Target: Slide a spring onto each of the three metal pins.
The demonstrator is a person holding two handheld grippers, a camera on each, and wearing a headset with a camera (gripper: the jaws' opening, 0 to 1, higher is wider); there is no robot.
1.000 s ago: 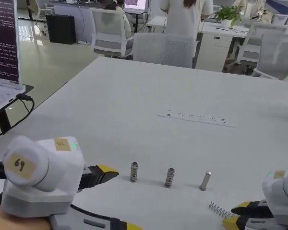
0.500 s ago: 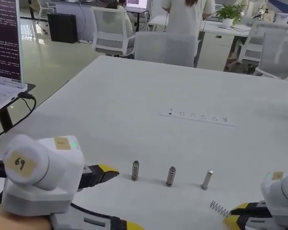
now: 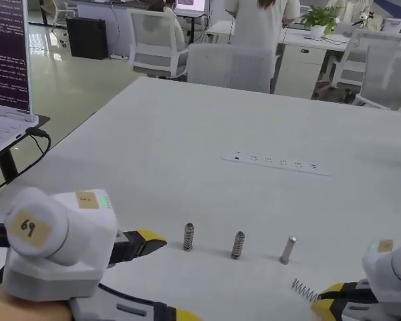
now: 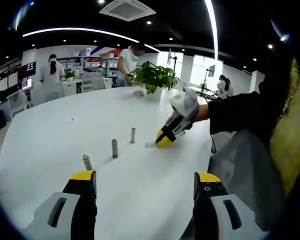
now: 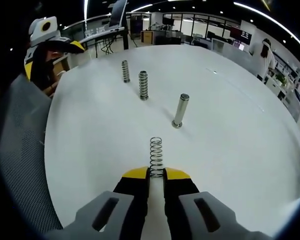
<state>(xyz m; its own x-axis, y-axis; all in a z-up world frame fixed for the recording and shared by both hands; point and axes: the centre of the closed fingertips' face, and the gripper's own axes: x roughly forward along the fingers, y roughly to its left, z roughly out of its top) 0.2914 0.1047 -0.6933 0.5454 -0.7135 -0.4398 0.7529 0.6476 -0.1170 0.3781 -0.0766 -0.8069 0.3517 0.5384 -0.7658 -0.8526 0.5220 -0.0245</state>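
My right gripper (image 5: pixel 156 172) has its jaws clenched on the near end of the last spring (image 5: pixel 155 152), which lies along the desk (image 5: pixel 230 130) just short of the bare pin (image 5: pixel 179 110). Over the last second spring and pin have kept the same spacing, so I judge the lift not yet begun. The middle pin (image 5: pixel 143 85) and far pin (image 5: pixel 125 71) already wear springs. That hand sits low and near level, aimed toward the pins. My left gripper (image 4: pixel 145 176) hangs low, jaws spread wide, holding nothing.
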